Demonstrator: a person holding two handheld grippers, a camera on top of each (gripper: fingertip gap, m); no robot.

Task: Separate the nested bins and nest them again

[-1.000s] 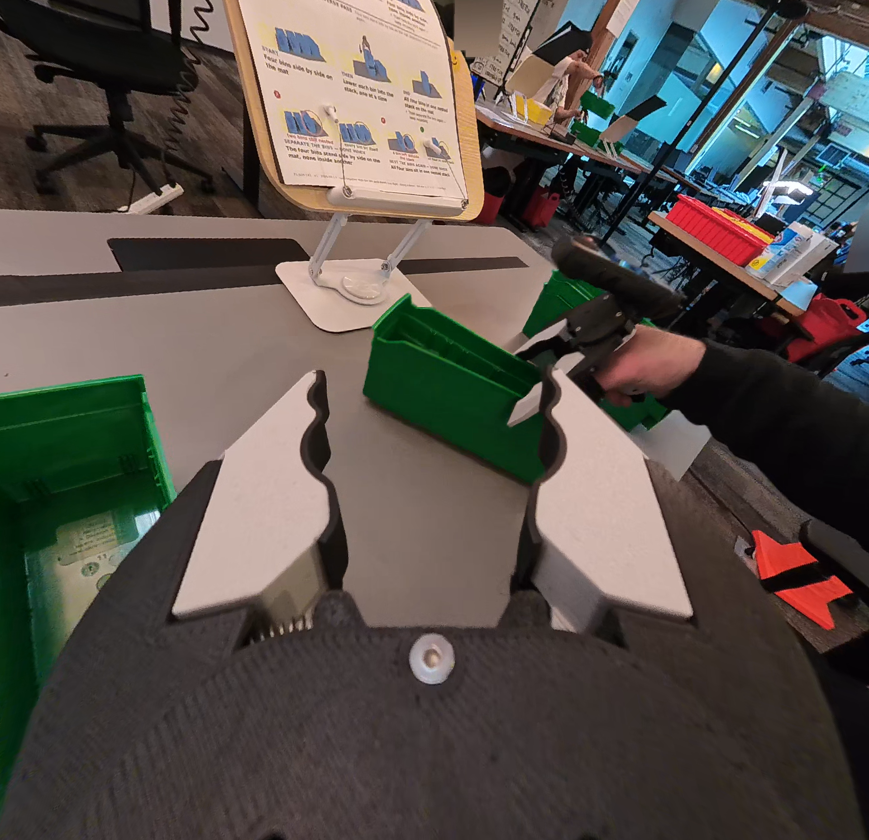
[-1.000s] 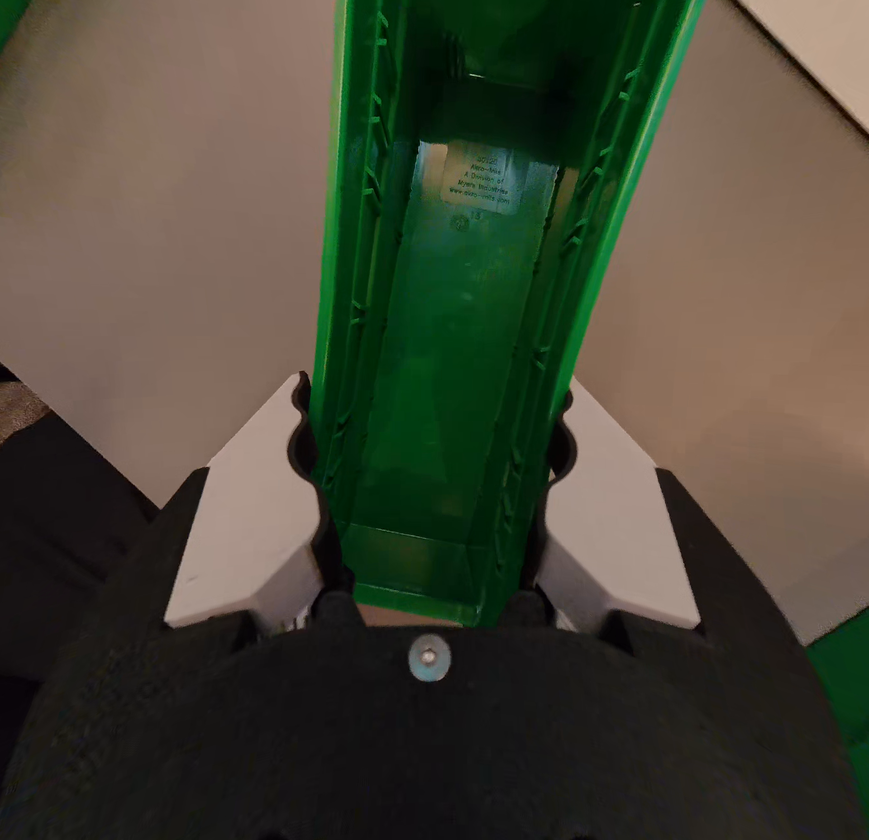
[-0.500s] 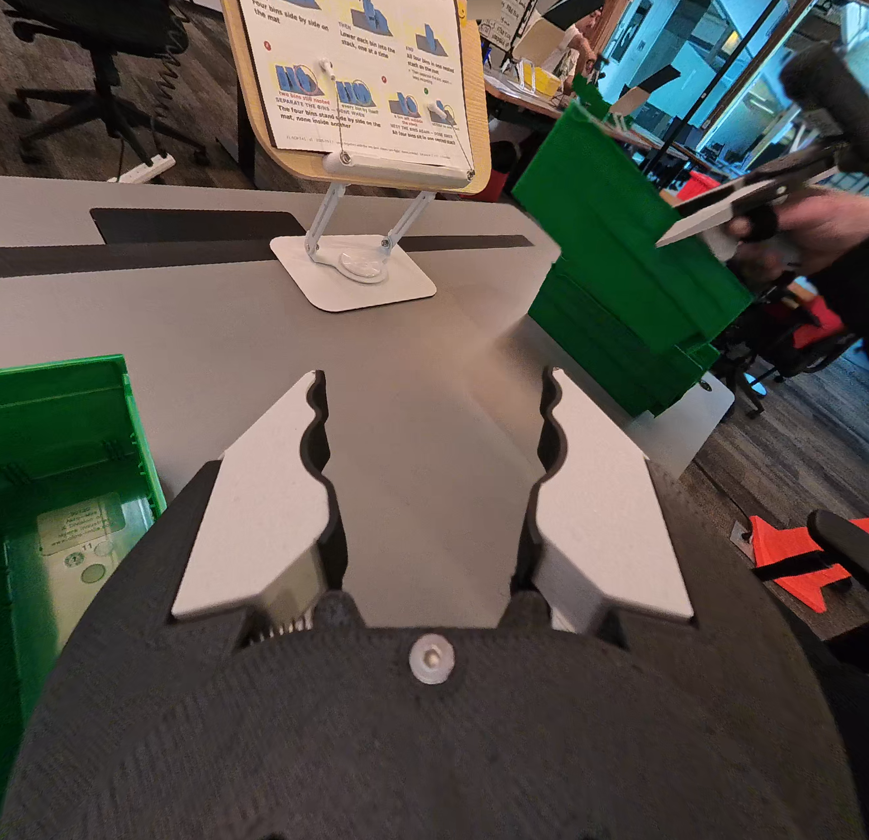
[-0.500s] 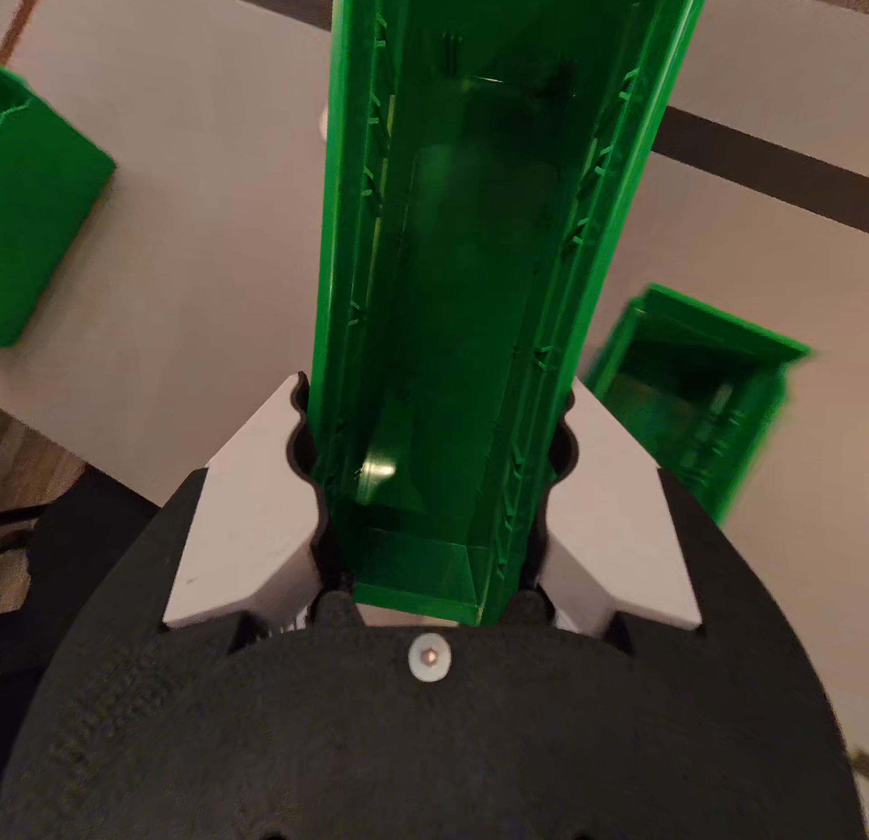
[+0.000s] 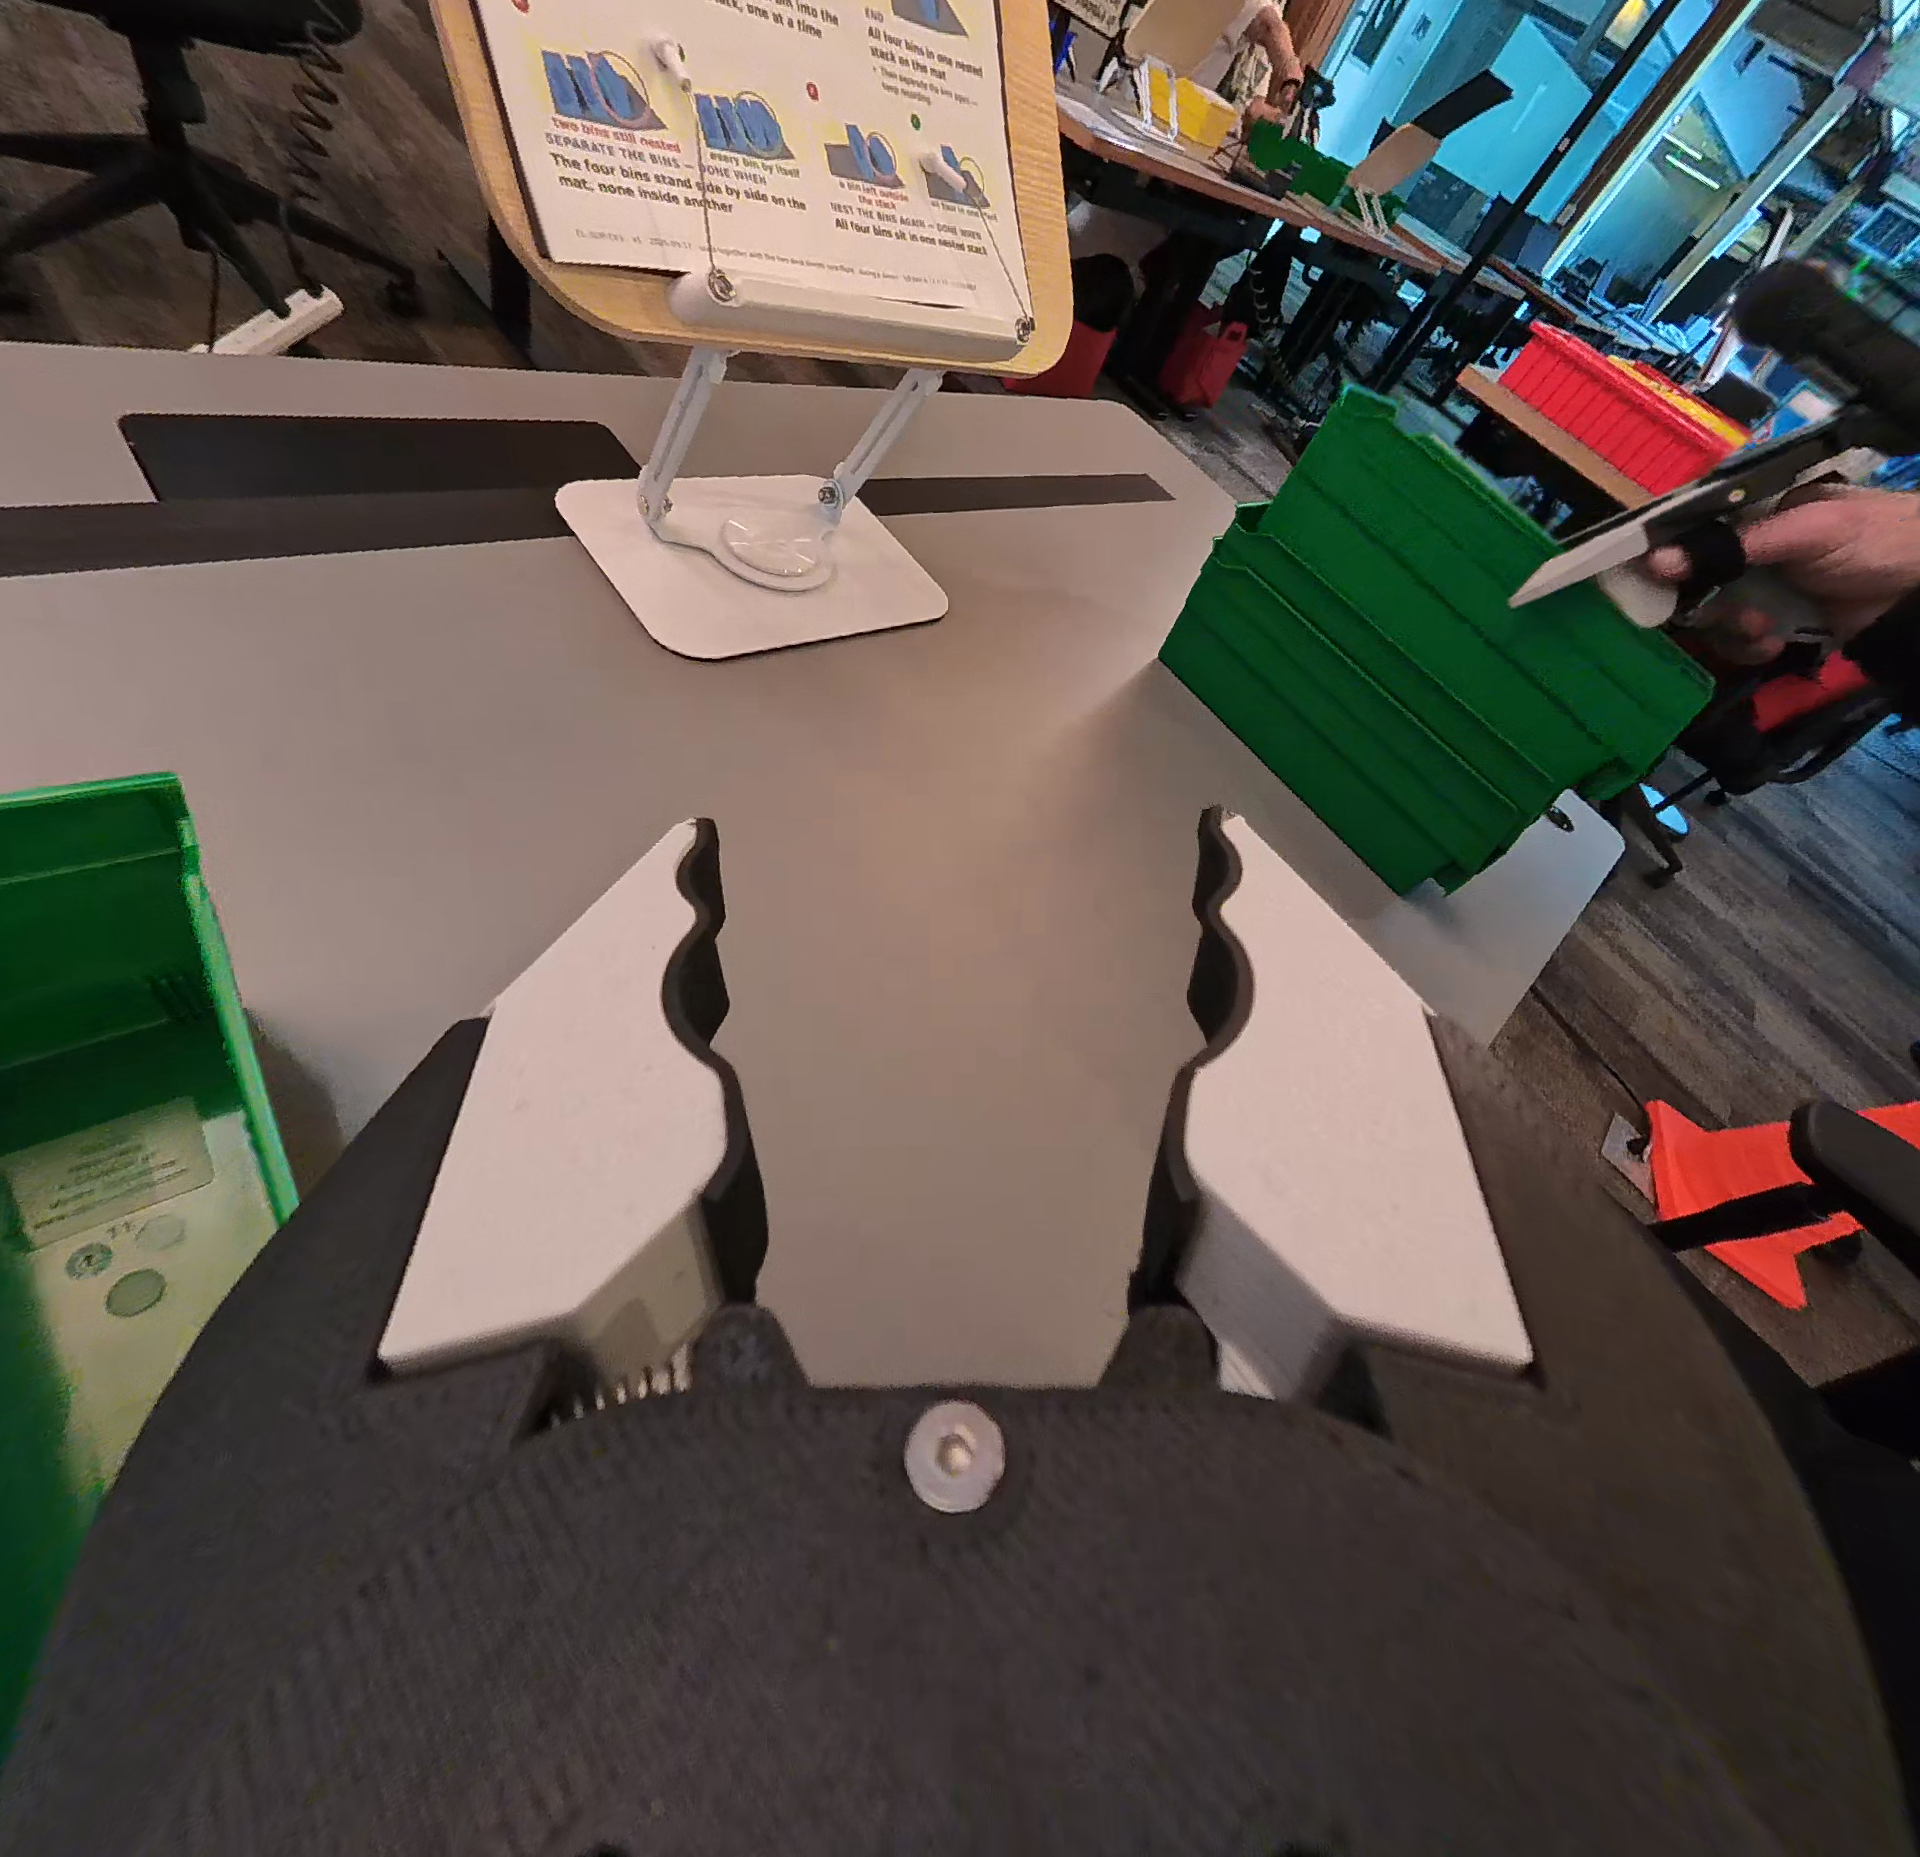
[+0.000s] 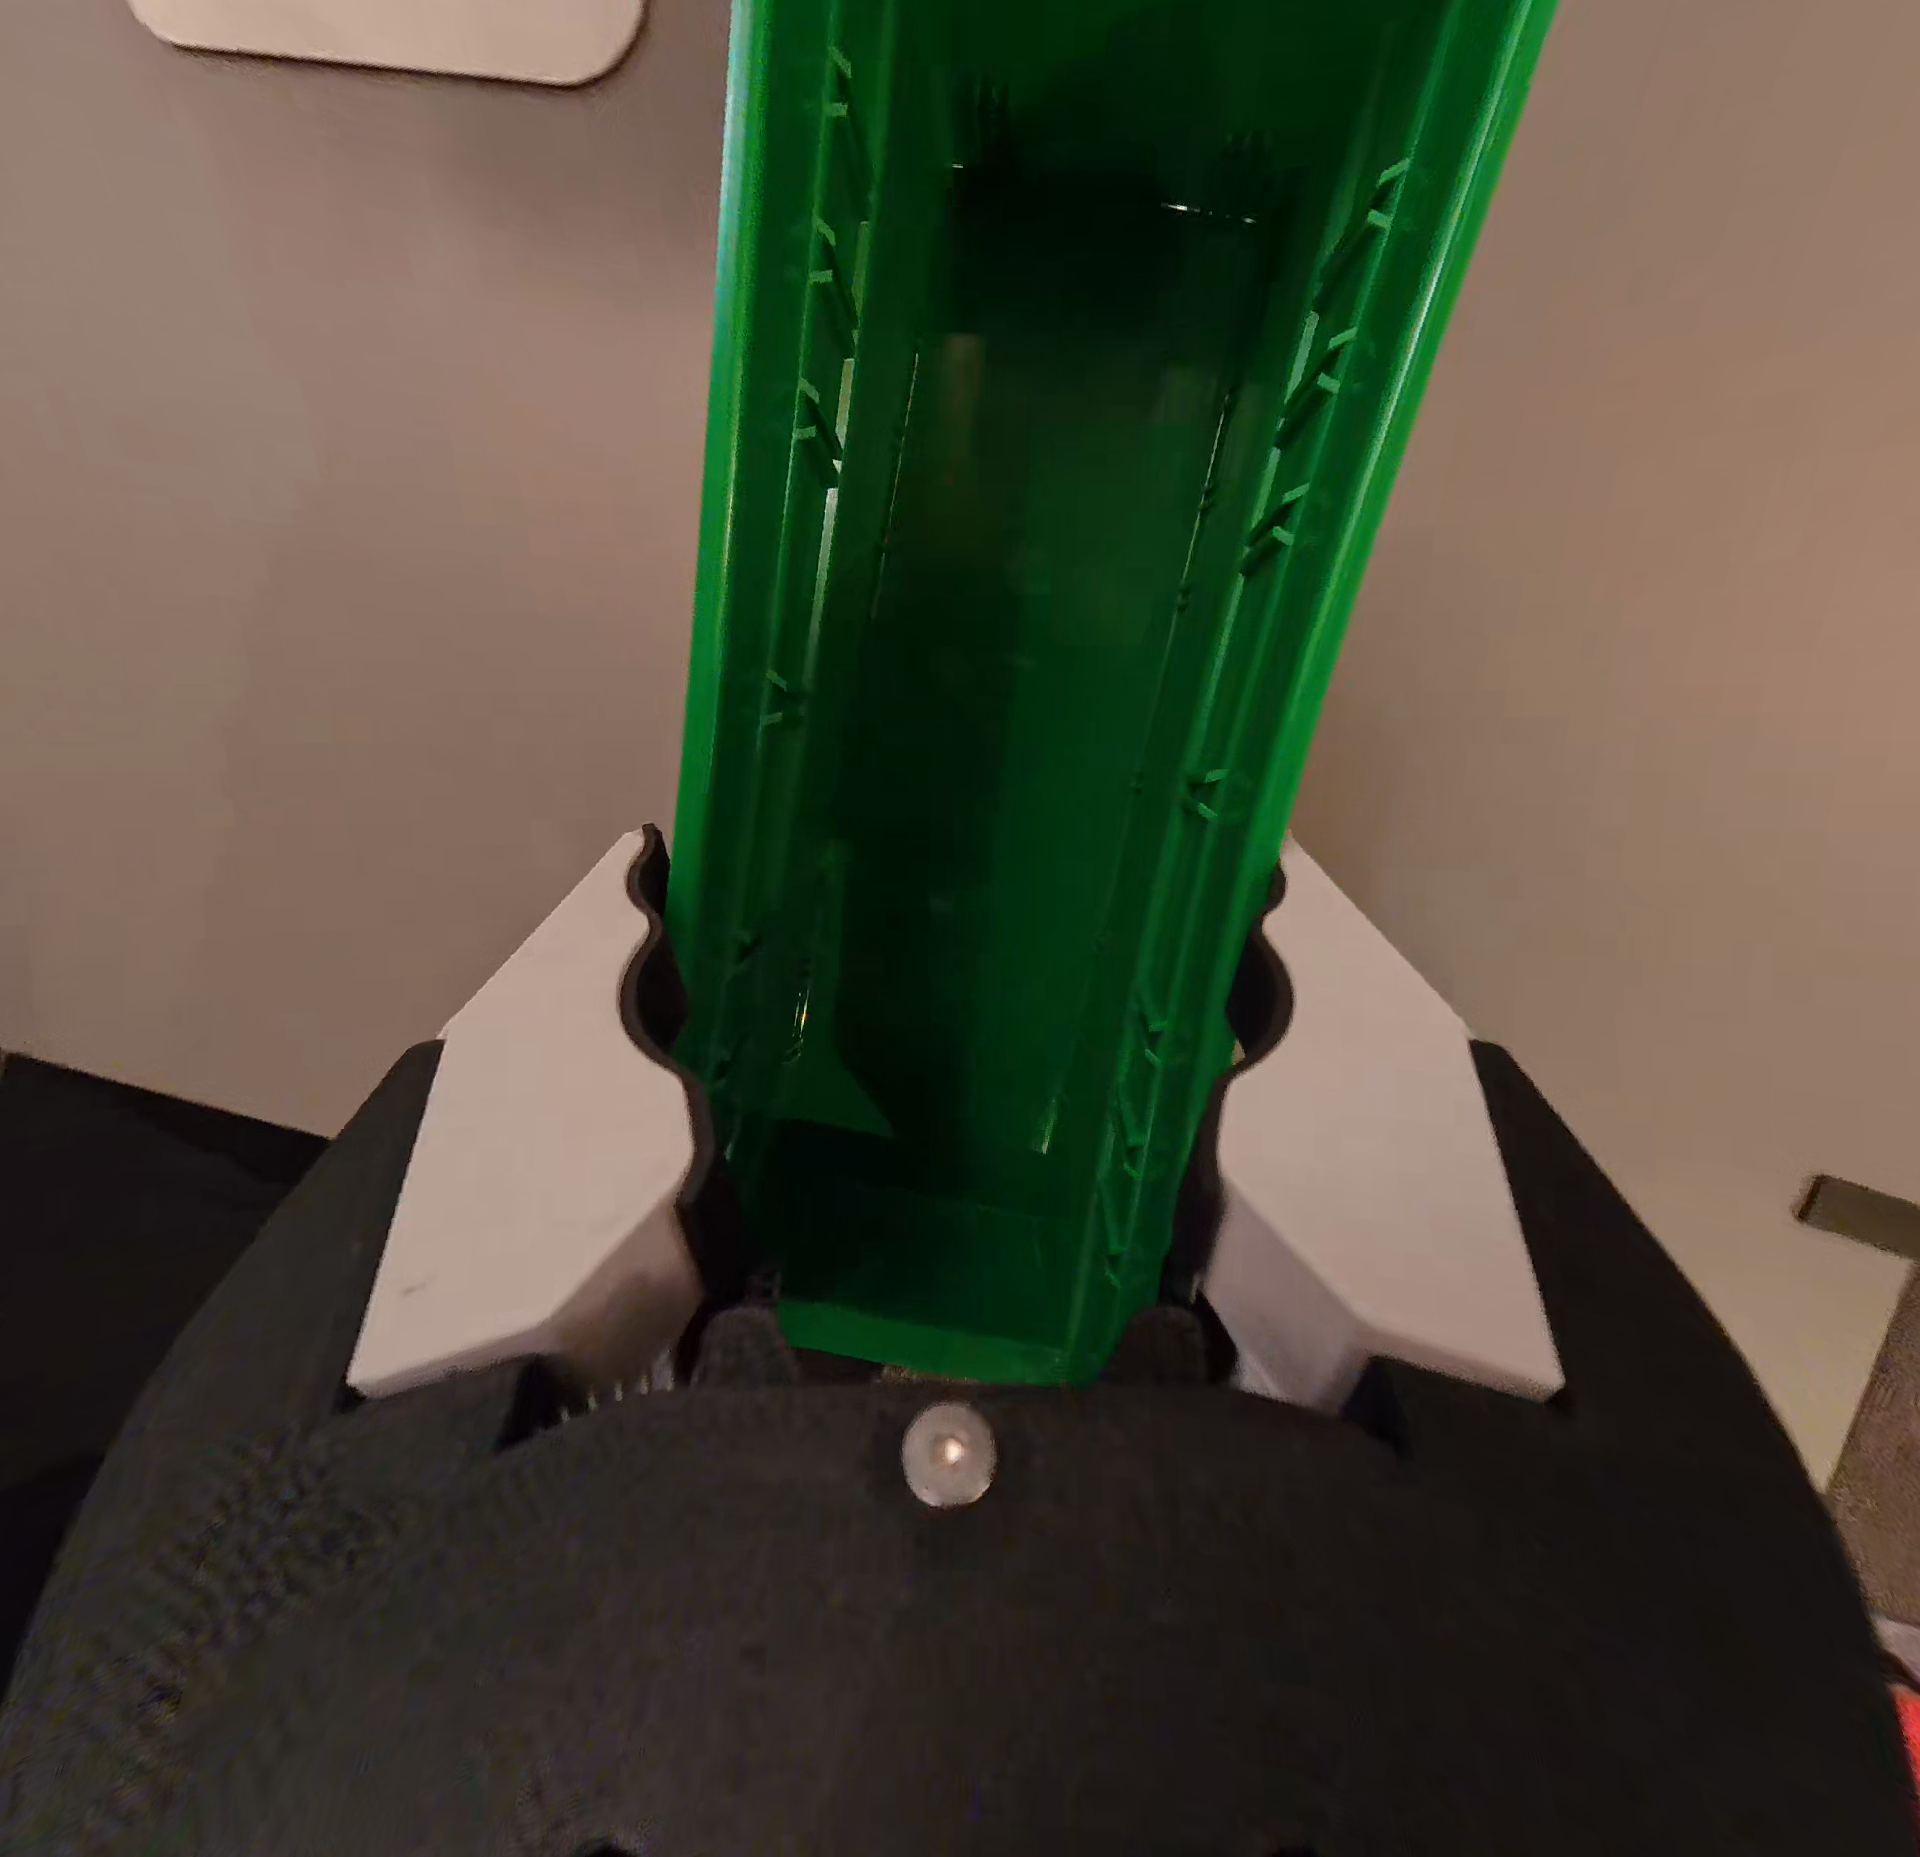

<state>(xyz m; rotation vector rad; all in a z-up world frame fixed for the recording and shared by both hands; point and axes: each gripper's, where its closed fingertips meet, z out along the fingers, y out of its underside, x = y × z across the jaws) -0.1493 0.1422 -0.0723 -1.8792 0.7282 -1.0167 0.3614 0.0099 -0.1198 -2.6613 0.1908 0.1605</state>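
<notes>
Green bin (image 6: 1049, 612) wedged between right gripper (image 6: 961, 934) fingers — lengthwise.

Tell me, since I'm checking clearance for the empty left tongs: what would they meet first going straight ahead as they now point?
Probably the bare grey tabletop; the left tongs stand open and tilt down toward it. Farther along that line stands the white base of the document stand, though depth is hard to judge.

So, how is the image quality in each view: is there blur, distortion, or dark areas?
Left wrist view: wide-angle bending at the edges, the table evenly lit with a soft glow near the stack, and the near bin smeared at the left edge. Right wrist view: dimmer and warmer, the held bin dark inside with small glints, its far end slightly soft.
</notes>
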